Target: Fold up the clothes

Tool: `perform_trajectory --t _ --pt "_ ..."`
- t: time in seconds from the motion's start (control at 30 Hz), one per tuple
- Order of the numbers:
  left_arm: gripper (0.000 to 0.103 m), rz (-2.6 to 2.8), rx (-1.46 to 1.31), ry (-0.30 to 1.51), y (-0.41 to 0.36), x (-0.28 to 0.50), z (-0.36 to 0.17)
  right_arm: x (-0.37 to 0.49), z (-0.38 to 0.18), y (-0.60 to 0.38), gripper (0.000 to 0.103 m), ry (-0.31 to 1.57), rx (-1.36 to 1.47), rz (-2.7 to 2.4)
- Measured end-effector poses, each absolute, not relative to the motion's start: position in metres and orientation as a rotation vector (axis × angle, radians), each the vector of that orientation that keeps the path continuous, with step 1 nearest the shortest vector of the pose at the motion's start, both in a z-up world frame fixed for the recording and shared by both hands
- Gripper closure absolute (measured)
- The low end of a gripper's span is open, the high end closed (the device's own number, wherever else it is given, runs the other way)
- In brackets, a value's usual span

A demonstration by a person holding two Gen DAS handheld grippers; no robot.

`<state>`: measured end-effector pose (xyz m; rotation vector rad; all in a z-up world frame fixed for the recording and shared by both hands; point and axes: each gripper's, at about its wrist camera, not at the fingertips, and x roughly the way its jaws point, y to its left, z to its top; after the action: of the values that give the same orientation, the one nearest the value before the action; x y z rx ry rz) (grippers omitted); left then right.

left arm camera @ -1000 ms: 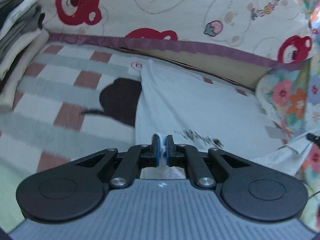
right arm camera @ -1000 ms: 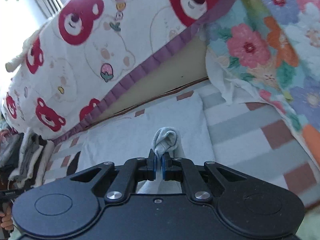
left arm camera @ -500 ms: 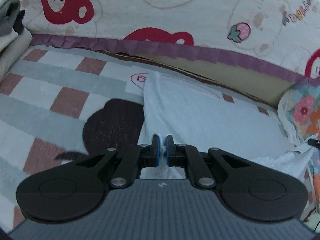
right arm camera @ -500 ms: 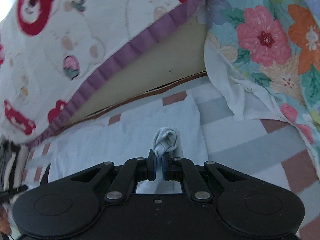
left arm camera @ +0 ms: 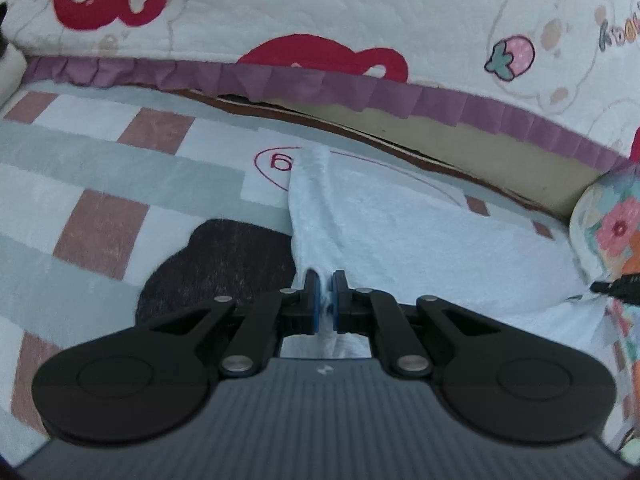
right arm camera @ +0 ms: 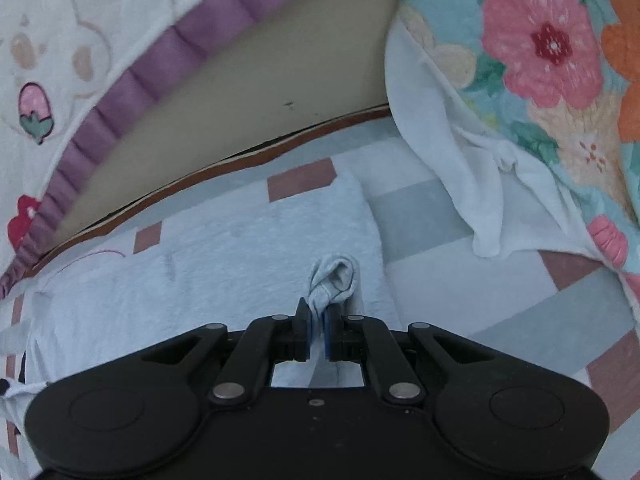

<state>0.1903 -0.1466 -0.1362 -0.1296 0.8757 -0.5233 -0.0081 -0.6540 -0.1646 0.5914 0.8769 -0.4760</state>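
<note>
A pale blue garment (left arm camera: pixel 408 240) lies spread on the checked bed cover, folded over on itself. My left gripper (left arm camera: pixel 326 300) is shut on its near left edge, with cloth pinched between the blue pads. In the right wrist view the same garment (right arm camera: pixel 224 272) stretches to the left. My right gripper (right arm camera: pixel 317 326) is shut on its near right edge, and a bunched wad of the cloth (right arm camera: pixel 334 278) sticks out past the pads. The part of the garment under both grippers is hidden.
The bed cover (left arm camera: pixel 100 184) has grey and brown checks and a dark bear patch (left arm camera: pixel 216 264). A bear-print quilt with a purple frill (left arm camera: pixel 360 92) runs along the back. A flowered quilt (right arm camera: pixel 552 64) and a white cloth (right arm camera: pixel 452 168) lie at the right.
Both grippers have moved forward toward the back of the bed, carrying the held edge of the garment over the rest of it. The stack of clothes at the left has left the view.
</note>
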Motion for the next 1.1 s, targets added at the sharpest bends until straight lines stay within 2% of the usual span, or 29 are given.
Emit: perform_trajectory --t 0.27,0.37,0.57,0.73,0.9,0.93,0.97,1.0,1.1 --pt "0.098 -0.592 -0.198 0.890 -0.146 0.210 -0.133 0.003 -0.170 -0.660 0.096 0.890 0.614 -0.491" --pt "0.098 -0.588 -0.146 0.884 -0.152 0.214 -0.131 0.007 -0.172 -0.663 0.096 0.897 0.622 -0.498" --pt "0.097 -0.524 -0.152 0.988 -0.158 0.235 -0.164 0.019 -0.180 -0.677 0.095 0.949 0.659 -0.473" --pt "0.097 -0.531 -0.177 1.018 -0.158 0.242 -0.169 0.022 -0.188 -0.685 0.094 0.972 0.664 -0.436" --pt "0.090 -0.556 -0.095 0.966 -0.158 0.231 -0.157 0.013 -0.183 -0.683 0.091 0.923 0.647 -0.399" --pt "0.081 -0.554 -0.085 0.928 -0.155 0.226 -0.152 0.011 -0.181 -0.683 0.089 0.907 0.641 -0.392" --pt "0.070 -0.553 -0.074 0.889 -0.151 0.221 -0.146 0.007 -0.177 -0.683 0.083 0.882 0.632 -0.395" --pt "0.068 -0.557 -0.059 0.851 -0.148 0.217 -0.140 0.004 -0.173 -0.683 0.075 0.856 0.623 -0.399" --pt "0.067 -0.610 -0.034 0.795 -0.143 0.205 -0.129 -0.008 -0.159 -0.692 0.072 0.750 0.614 -0.434"
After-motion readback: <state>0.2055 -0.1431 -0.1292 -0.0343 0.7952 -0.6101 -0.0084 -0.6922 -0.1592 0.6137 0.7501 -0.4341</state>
